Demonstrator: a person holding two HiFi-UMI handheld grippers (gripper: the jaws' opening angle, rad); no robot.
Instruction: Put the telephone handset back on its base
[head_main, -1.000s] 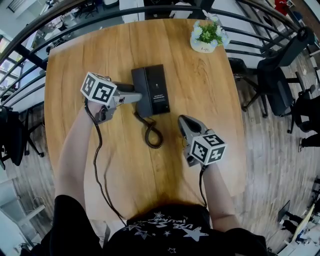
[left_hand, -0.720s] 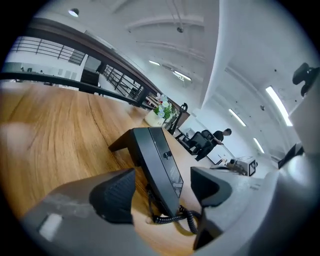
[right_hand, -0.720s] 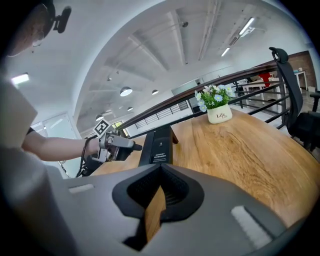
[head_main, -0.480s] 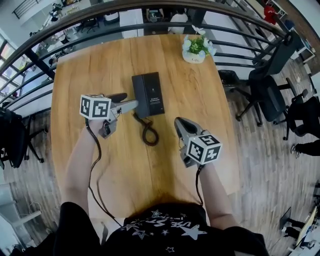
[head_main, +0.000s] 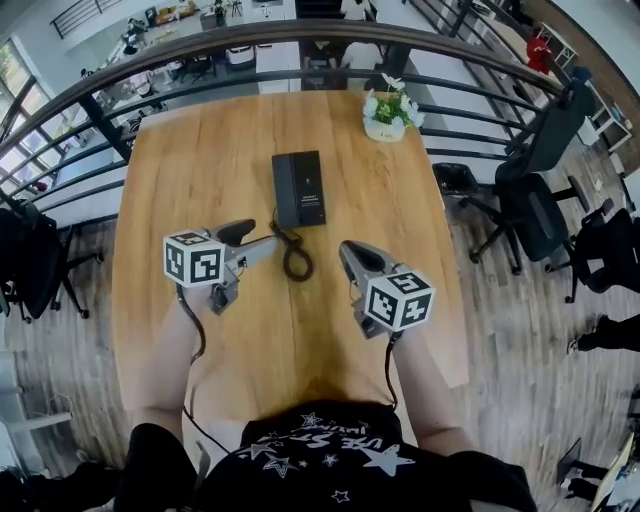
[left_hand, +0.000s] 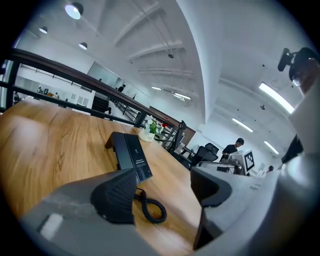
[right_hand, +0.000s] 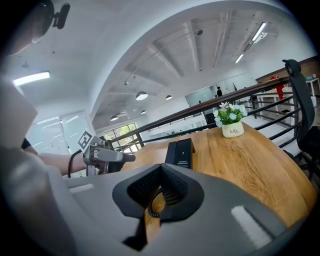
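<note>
The black telephone (head_main: 298, 190) lies flat on the wooden table (head_main: 200, 170), with its handset (left_hand: 116, 145) resting along the left side of the base (left_hand: 136, 159). Its coiled cord (head_main: 295, 258) loops toward me on the wood. My left gripper (head_main: 257, 239) hovers near the cord, short of the phone, its jaws wide open and nothing between them. In the left gripper view the gripper (left_hand: 162, 189) looks at the phone and cord (left_hand: 151, 208). My right gripper (head_main: 349, 253) is shut and empty, right of the cord; the right gripper view shows the phone (right_hand: 181, 151) past its closed pads (right_hand: 160, 190).
A white pot of flowers (head_main: 388, 112) stands at the table's far edge. A black railing (head_main: 250, 45) curves behind the table. Office chairs (head_main: 540, 195) stand on the floor to the right. Bare wood lies on both sides of the phone.
My left gripper has let go of the handset, opened, and drawn back from the phone's left side toward me. The right gripper has barely moved. The head view has shifted.
</note>
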